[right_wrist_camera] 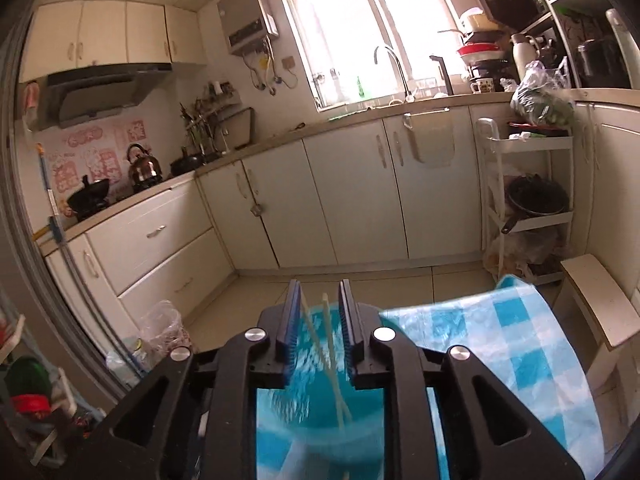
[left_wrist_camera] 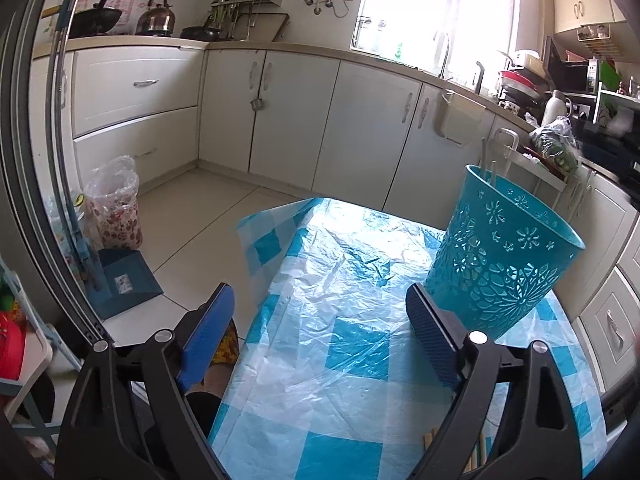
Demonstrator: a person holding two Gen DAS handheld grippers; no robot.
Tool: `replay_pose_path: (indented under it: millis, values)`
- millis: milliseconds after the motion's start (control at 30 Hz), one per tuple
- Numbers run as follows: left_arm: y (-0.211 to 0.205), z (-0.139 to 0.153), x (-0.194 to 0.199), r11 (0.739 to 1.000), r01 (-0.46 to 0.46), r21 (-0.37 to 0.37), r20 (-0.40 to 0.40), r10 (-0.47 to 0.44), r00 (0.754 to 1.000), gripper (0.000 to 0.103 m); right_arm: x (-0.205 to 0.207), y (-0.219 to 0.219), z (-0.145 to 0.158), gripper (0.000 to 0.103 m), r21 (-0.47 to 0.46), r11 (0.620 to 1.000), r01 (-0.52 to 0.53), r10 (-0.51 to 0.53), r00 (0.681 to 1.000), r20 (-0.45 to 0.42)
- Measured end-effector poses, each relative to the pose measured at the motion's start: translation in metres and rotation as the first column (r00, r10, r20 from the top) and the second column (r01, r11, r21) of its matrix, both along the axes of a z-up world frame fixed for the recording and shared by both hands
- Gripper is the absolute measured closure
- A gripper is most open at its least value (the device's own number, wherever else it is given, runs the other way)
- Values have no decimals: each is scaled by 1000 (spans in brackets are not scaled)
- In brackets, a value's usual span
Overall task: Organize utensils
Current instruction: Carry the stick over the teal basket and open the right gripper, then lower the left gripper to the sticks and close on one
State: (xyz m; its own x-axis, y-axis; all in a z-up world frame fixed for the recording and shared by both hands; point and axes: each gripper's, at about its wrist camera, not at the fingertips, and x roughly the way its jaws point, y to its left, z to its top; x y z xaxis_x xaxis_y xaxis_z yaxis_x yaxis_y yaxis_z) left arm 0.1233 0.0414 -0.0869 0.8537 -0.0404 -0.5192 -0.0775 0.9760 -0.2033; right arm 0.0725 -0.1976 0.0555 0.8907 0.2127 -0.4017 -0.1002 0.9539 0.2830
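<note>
A teal cut-out utensil basket [left_wrist_camera: 502,256] stands on the blue-and-white checked table cover [left_wrist_camera: 352,320] at the right. My left gripper [left_wrist_camera: 320,312] is open and empty, low over the table, its right finger [left_wrist_camera: 432,340] just left of the basket's base. A few wooden sticks [left_wrist_camera: 478,450] lie at the table's near edge. My right gripper [right_wrist_camera: 320,316] hovers directly over the basket [right_wrist_camera: 320,420], its jaws a narrow gap apart, not touching the pale chopsticks [right_wrist_camera: 330,344] that drop between them into the basket.
White kitchen cabinets [left_wrist_camera: 288,120] run behind the table. A floral bin with a plastic bag [left_wrist_camera: 116,208] and a blue dustpan [left_wrist_camera: 124,280] stand on the floor at the left. A white rack [right_wrist_camera: 528,200] and a stool [right_wrist_camera: 600,312] stand at the right.
</note>
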Motion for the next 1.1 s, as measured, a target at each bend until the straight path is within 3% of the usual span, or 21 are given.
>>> replay_pose_path:
  millis: [133,267,367,633,833,967,1100]
  values:
    - [0,-3,0,1000,-3,3,-9,3,1000,18,-47,-2,-35,80,-35,999,-19,13,990,-143]
    - [-3,-7,0,1000,-4,11,-25,5,1000,18,-74,6,-103,84,-67,995,-71,40,920,-390]
    - [-5,-9,-2,1000,0,23,-32,1,999,18,-79,12,-134,86,-53,994,-92,55,874,-483]
    - [-10,-11,-13,998,22,57,-55,-19,998,18,-81,31,-154,86,-58,988,-140,89,848,-523]
    - [-15,-15,-30,995,85,60,-117,-77,990,16,-77,34,-156,90,-153,975,-164,62,853,-518]
    - [-30,-25,-47,982,178,67,-220,-159,962,15,-68,16,-164,92,-207,967,-149,20,854,-520]
    - [-49,-36,-54,963,245,111,-313,-199,928,16,-62,-3,-165,93,-194,972,-131,13,856,-517]
